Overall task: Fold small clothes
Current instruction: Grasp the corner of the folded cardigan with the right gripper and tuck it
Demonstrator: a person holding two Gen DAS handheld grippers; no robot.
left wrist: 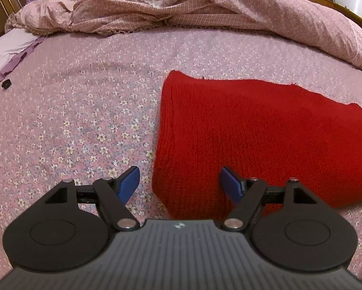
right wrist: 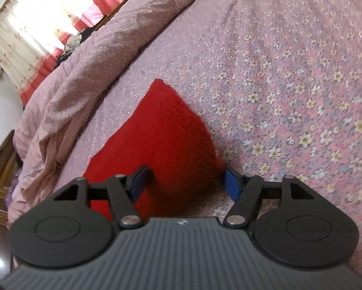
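A red knitted garment (left wrist: 253, 133) lies folded flat on the pink flowered bedsheet (left wrist: 72, 120). My left gripper (left wrist: 179, 181) is open over the garment's near left corner, its left blue pad over the sheet and its right pad over the red knit. In the right wrist view the same red garment (right wrist: 161, 135) lies under my right gripper (right wrist: 184, 181), which is open and straddles a near corner of it. Neither gripper holds the cloth.
A rumpled pink quilt (left wrist: 181, 4) is heaped along the far side of the bed. A white and purple pillow (left wrist: 6, 48) lies at the far left, with a small black object (left wrist: 6, 83) beside it. A curtained window (right wrist: 35, 24) is beyond the bed.
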